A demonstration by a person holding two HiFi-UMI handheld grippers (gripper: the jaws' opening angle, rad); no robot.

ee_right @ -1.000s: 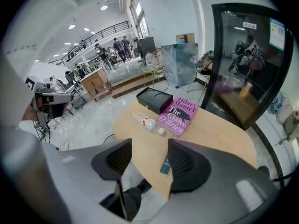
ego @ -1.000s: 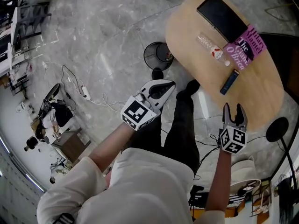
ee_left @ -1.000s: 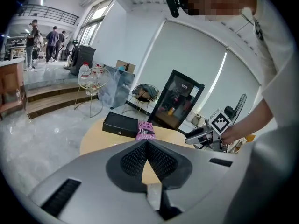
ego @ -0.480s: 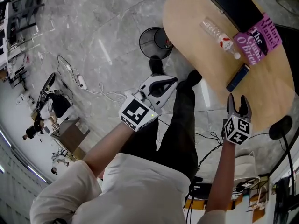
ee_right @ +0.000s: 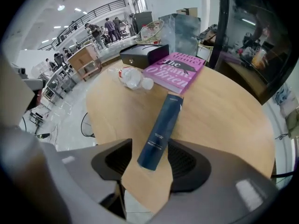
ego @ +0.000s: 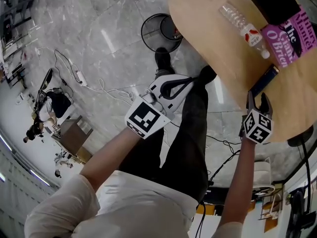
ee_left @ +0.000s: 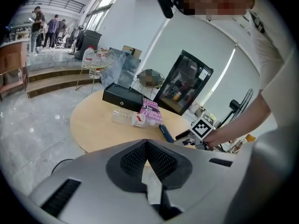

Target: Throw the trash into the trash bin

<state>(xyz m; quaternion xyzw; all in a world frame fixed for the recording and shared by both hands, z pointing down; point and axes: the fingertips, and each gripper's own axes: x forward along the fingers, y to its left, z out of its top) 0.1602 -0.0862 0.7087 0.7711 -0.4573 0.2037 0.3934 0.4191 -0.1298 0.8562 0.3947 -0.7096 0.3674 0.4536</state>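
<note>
Blue box (ee_right: 161,130) lies on your wooden table (ee_right: 224,111), its near end between your right gripper's (ee_right: 150,161) apart jaws, not squeezed. Your left gripper (ee_left: 147,146) is closed, empty. The table edge hides part of the trash bin (ego: 157,31).

Head view steeply overhead, gripper views share table (ee_left: 93,125)

A big open workspace, part office and part lab: polished grey marble floor (ego: 99,33) strewn with loose cables (ego: 94,90), a round wooden table (ego: 218,48), a glass-door fridge (ee_left: 184,80), a mezzanine railing (ee_right: 93,13) and people standing (ee_right: 100,29) among desks.
</note>
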